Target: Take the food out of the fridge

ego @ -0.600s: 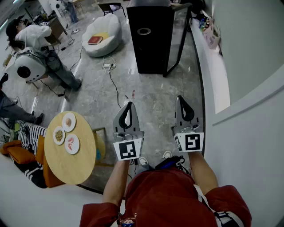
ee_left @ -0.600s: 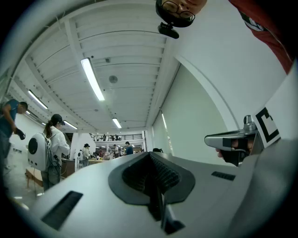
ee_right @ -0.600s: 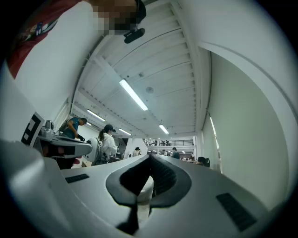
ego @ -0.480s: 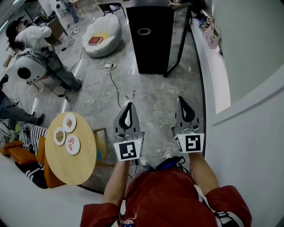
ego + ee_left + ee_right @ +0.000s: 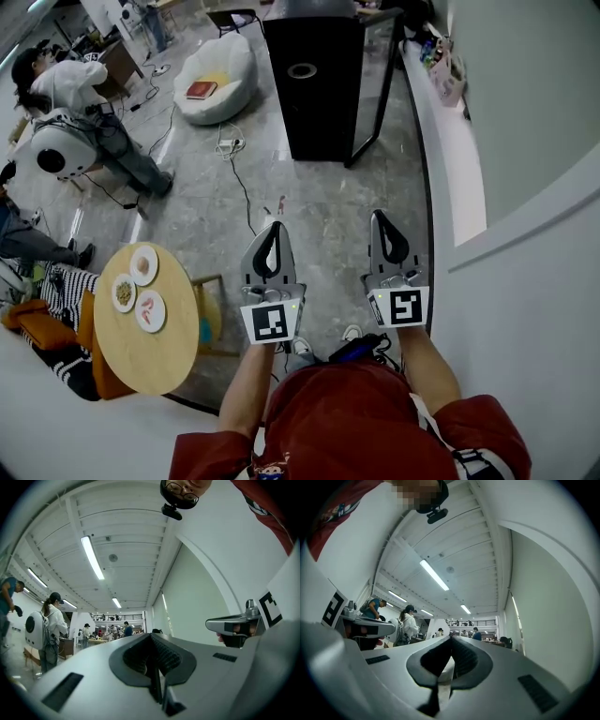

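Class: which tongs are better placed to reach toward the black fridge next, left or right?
Left, probably. The left tongs line up with the tall black fridge; the right tongs point at its swung-open door. Both are shut, empty and far off.

Plates [image 5: 150, 310] on table [image 5: 150, 361] left; fridge [image 5: 314, 84] far ahead

The grey two-jaw left gripper [image 5: 273, 228] and the matching right gripper [image 5: 379, 217] are held side by side, pointed forward. Both pairs of jaws are closed, with nothing between them. A bare forearm [image 5: 246, 380] is extended behind each gripper.
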Action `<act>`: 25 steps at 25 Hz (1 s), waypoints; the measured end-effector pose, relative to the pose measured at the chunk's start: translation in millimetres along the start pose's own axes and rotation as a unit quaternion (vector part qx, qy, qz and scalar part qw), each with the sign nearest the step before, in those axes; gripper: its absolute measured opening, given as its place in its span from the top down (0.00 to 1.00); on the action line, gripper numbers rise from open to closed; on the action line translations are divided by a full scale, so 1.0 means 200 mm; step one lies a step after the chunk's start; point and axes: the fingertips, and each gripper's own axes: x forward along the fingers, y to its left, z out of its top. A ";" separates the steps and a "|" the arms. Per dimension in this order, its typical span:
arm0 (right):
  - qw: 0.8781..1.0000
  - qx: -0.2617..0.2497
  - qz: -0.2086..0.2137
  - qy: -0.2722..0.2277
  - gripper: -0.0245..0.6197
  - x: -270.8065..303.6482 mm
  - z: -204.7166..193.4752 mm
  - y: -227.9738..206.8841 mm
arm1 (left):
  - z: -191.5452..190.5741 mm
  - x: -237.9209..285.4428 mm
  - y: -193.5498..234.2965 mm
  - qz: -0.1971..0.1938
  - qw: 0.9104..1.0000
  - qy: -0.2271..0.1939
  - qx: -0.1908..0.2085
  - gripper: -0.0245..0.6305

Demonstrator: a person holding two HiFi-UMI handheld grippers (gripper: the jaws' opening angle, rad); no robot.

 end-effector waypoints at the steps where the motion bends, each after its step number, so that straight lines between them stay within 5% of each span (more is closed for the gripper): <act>1: 1.000 0.000 0.002 0.001 0.93 0.00 0.00 -0.01 | 0.00 0.01 -0.02 -0.003 1.000 0.001 0.004 0.94; 5: 1.000 -0.004 0.006 0.000 0.93 0.00 0.00 -0.09 | 0.00 0.04 -0.11 -0.022 1.000 0.000 0.021 0.94; 8: 1.000 -0.003 0.010 -0.004 0.93 0.00 0.00 -0.17 | -0.01 0.10 -0.16 -0.008 1.000 -0.002 0.003 0.94; 25: 0.999 0.016 0.030 -0.009 0.93 -0.04 -0.07 -0.49 | -0.05 0.19 -0.39 0.027 0.999 0.010 0.038 0.94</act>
